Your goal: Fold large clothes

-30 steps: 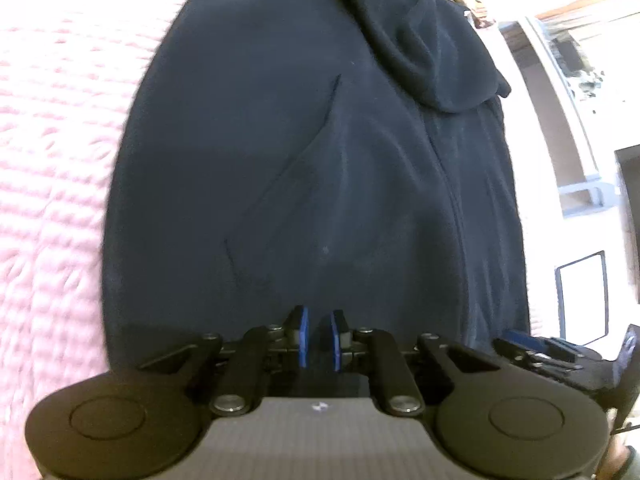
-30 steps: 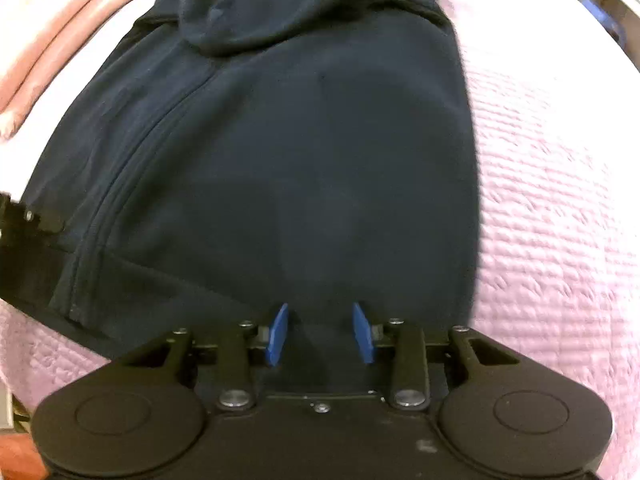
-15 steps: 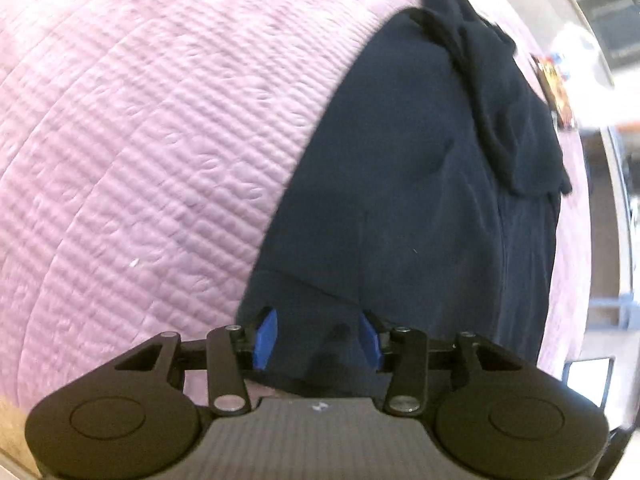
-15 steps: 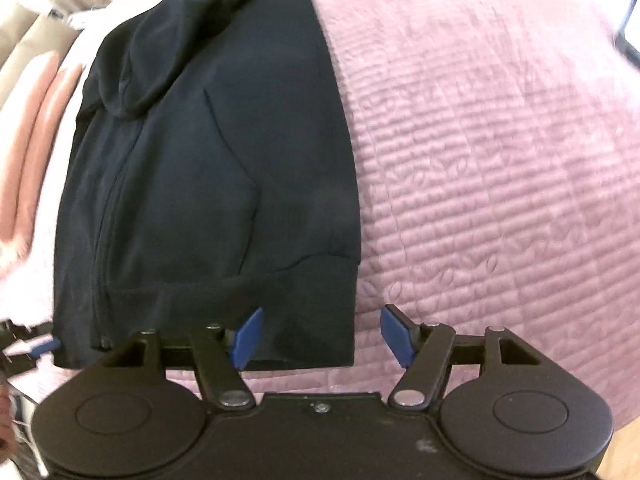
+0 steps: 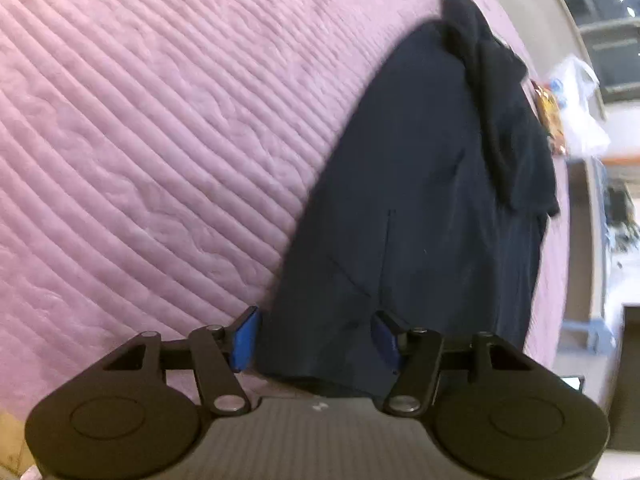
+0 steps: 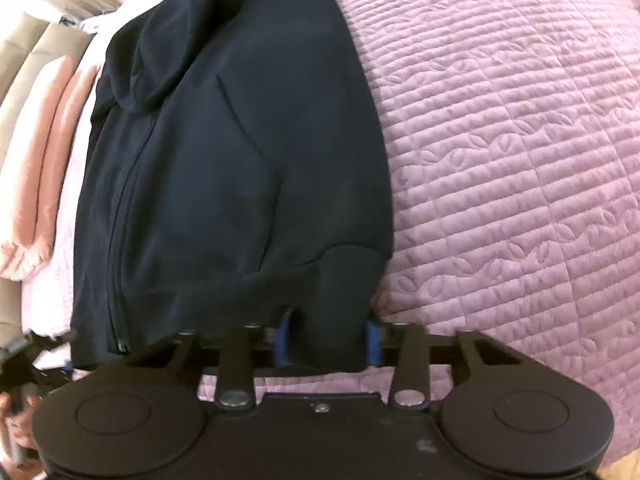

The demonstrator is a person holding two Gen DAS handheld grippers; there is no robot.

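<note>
Down on the pink quilted bedspread [image 5: 152, 152] lies the dark navy zip-front hooded jacket [image 5: 420, 208], spread flat with its hood bunched at the far end. Seen from the left wrist camera, bare quilt fills the left of the view, and the jacket runs away from the left gripper [image 5: 316, 338] toward the upper right. That gripper's blue-padded fingers [image 5: 244, 338] stand apart and are opening; the jacket's near hem corner sits between them, and the pads do not press it. Beyond the jacket, at the far right, a white plastic bag [image 5: 580, 108] sits blurred.

From the right wrist camera, pink pillows [image 6: 36, 168] line the left edge, then comes the jacket with its zipper running toward the camera. The right gripper [image 6: 328, 338] is closing, its fingers [image 6: 373, 340] against either side of a bunched fold of the hem.
</note>
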